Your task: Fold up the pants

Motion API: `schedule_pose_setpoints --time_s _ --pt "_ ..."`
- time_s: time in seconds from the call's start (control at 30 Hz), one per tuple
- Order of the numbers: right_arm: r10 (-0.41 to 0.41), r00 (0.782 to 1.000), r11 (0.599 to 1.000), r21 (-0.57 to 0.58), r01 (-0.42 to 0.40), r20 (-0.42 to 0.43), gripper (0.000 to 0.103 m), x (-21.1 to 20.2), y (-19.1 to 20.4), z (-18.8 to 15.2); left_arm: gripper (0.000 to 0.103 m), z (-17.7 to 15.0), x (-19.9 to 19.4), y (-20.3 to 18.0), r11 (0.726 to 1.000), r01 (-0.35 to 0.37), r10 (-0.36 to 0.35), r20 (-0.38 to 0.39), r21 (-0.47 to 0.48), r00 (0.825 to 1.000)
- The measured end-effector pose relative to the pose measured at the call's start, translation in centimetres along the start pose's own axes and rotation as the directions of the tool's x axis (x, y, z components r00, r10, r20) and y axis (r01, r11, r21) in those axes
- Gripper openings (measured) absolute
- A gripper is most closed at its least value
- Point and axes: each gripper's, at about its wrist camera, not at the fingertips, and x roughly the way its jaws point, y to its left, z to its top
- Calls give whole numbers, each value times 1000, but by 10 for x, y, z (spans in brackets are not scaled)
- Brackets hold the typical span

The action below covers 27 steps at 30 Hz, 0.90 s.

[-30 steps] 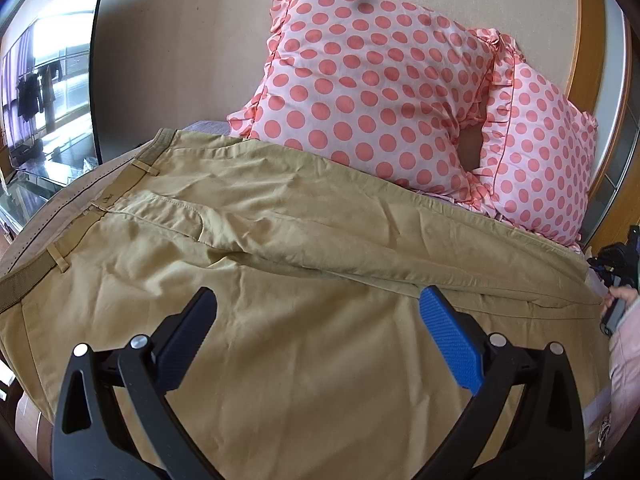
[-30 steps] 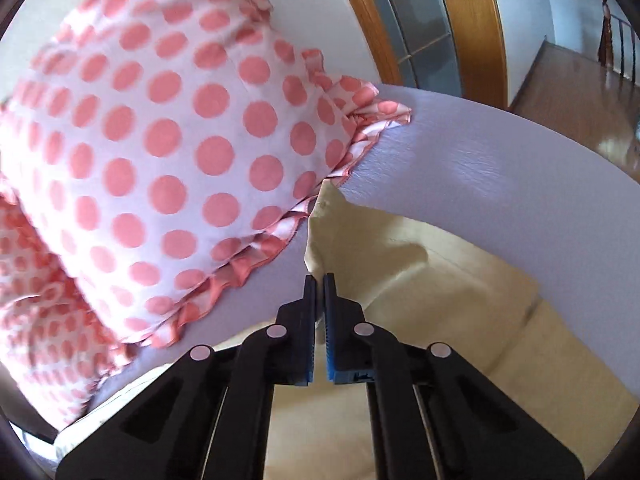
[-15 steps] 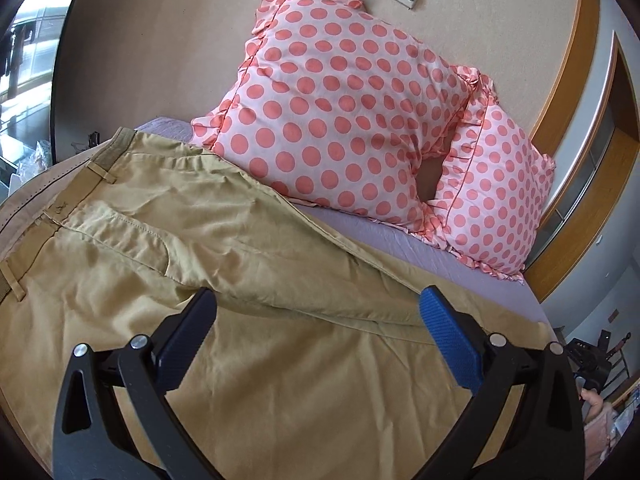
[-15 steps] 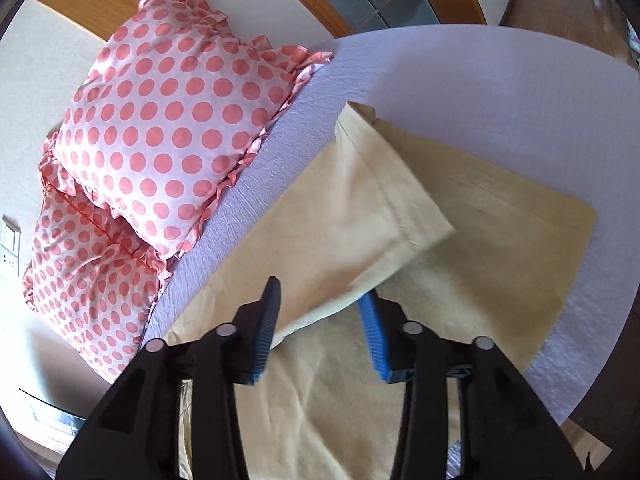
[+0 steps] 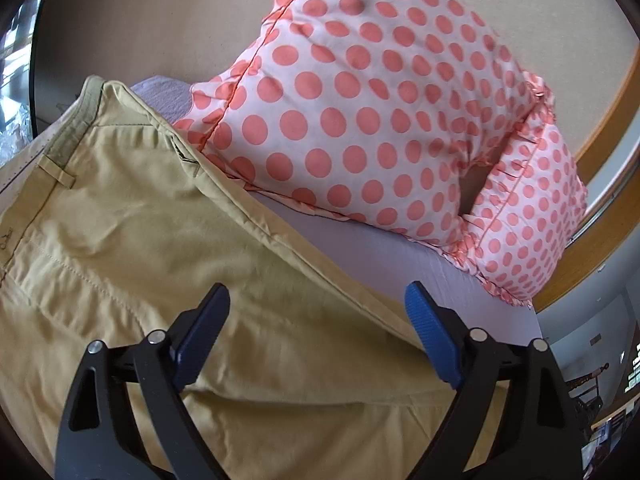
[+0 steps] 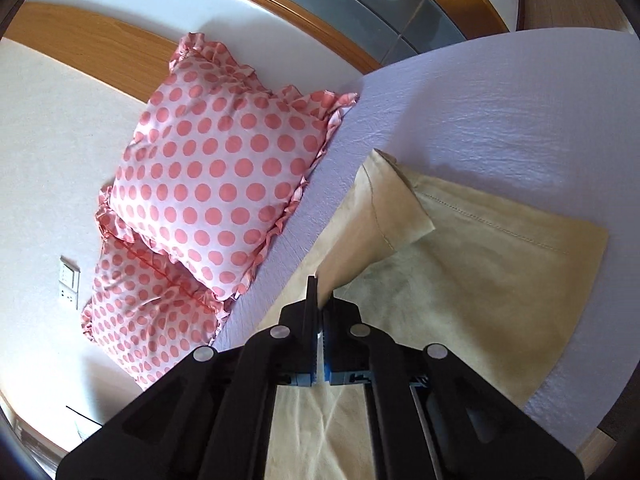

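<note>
Tan pants (image 5: 168, 240) lie spread on a lilac bed sheet (image 5: 400, 256), waistband at the upper left of the left wrist view. My left gripper (image 5: 316, 320) is open just above the seat and upper leg, holding nothing. In the right wrist view the leg ends (image 6: 480, 280) lie on the sheet (image 6: 500, 100). My right gripper (image 6: 319, 300) is shut on the edge of the upper pant leg (image 6: 380, 216), which lifts and folds over the lower leg.
Two pink polka-dot pillows (image 5: 380, 112) lean on the beige headboard wall beyond the pants; they also show in the right wrist view (image 6: 216, 184). A wooden door frame (image 6: 300, 4) stands past the bed. The bed's edge (image 6: 560, 408) curves at the right.
My right gripper, open half a second ago, has shut on the upper pant leg's edge. My left gripper has moved closer to the pillows, staying open.
</note>
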Motion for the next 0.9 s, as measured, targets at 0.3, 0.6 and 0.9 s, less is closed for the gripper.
schedule_pose_setpoints --time_s 0.3,0.6,0.9 --pt "49 999 999 -23 -49 -6 2 0 2 7 4 36 46 33 973 -83 86 4 -215 996" --pt "12 999 999 -34 -11 43 2 -50 -27 5 4 -102 -127 15 996 -66 77 199 -60 977" --pt "-64 998 998 -2 64 3 2 -52 -64 -7 4 -208 -159 41 985 -101 124 168 -141 978"
